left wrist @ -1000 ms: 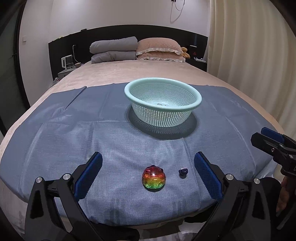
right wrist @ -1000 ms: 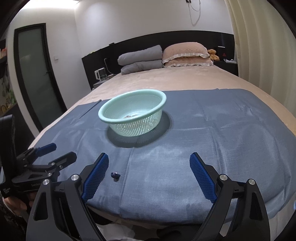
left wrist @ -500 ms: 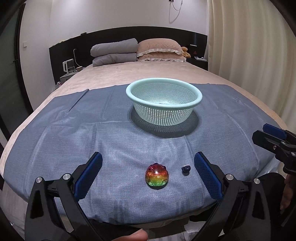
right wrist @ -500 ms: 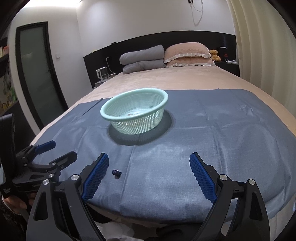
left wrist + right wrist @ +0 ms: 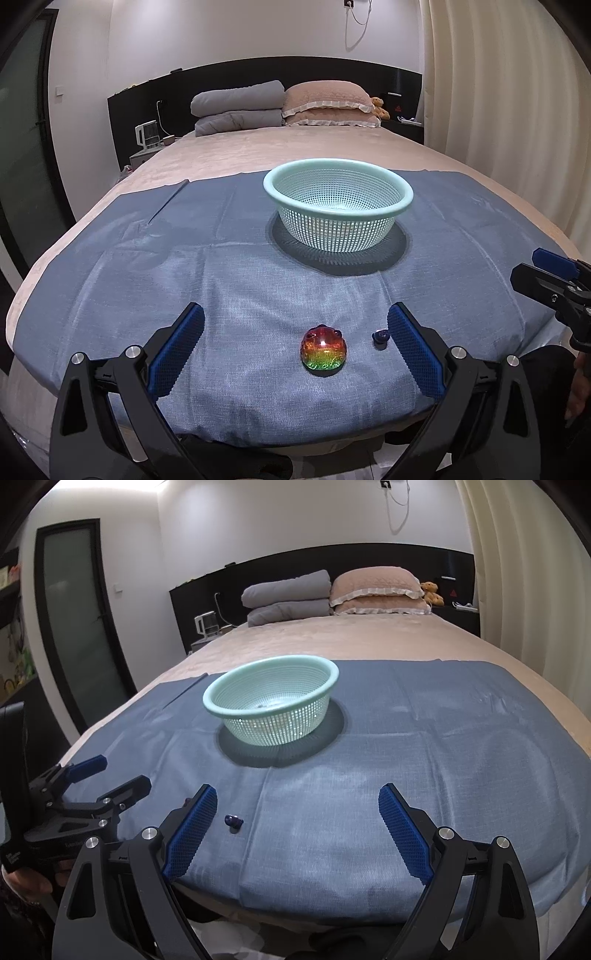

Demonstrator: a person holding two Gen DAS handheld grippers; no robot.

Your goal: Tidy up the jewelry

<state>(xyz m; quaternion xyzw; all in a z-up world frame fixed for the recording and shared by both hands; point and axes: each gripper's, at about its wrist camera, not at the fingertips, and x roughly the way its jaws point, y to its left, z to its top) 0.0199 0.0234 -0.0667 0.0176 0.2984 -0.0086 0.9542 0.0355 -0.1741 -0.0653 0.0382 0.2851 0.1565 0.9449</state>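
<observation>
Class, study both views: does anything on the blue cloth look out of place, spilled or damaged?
Two pieces lie loose on the cloth near its front edge, outside the basket: a rainbow ornament and a small dark bead. Nothing looks spilled or broken.

A rainbow-banded gem (image 5: 324, 350) is being shown at six o'clock of a mint perforated basket (image 5: 338, 210), on blue cloth (image 5: 221, 280).

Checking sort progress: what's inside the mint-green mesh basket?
In the right wrist view, the mint-green plastic mesh basket holds a few small dark pieces on its floor, too small to identify. The near wall hides part of the floor. In the left wrist view, the rim blocks it.
</observation>
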